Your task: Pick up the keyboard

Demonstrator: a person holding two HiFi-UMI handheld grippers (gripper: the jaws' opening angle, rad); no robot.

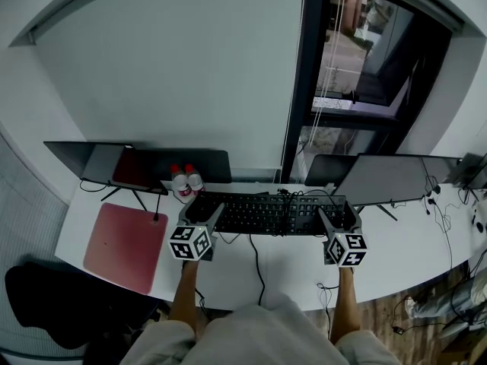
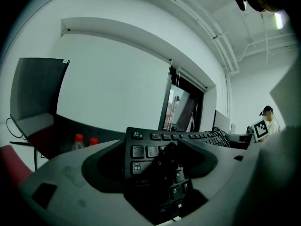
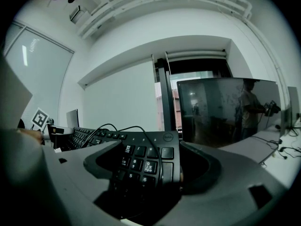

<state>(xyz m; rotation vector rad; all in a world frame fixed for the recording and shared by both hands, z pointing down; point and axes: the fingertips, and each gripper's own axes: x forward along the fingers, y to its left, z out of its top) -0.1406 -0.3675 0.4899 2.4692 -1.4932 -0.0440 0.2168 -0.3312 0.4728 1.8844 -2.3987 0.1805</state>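
A black keyboard (image 1: 266,213) lies lengthwise across the back of the white desk (image 1: 289,276). My left gripper (image 1: 201,220) is shut on its left end, where the Esc and Tab keys (image 2: 141,149) fill the gap between the jaws of that gripper (image 2: 157,173). At the number-pad end (image 3: 143,166), my right gripper (image 1: 337,223) is likewise shut, and the pad shows between its jaws (image 3: 150,173). A black cable (image 3: 157,147) drapes over the number pad. Whether the keyboard is off the desk I cannot tell.
Two red-capped bottles (image 1: 185,181) stand just behind the keyboard's left end. A red mat (image 1: 125,245) lies at the left, and a laptop on a stand (image 1: 114,166) is behind it. Monitors (image 1: 388,179) stand at the back right. Cables (image 1: 257,261) trail over the desk front.
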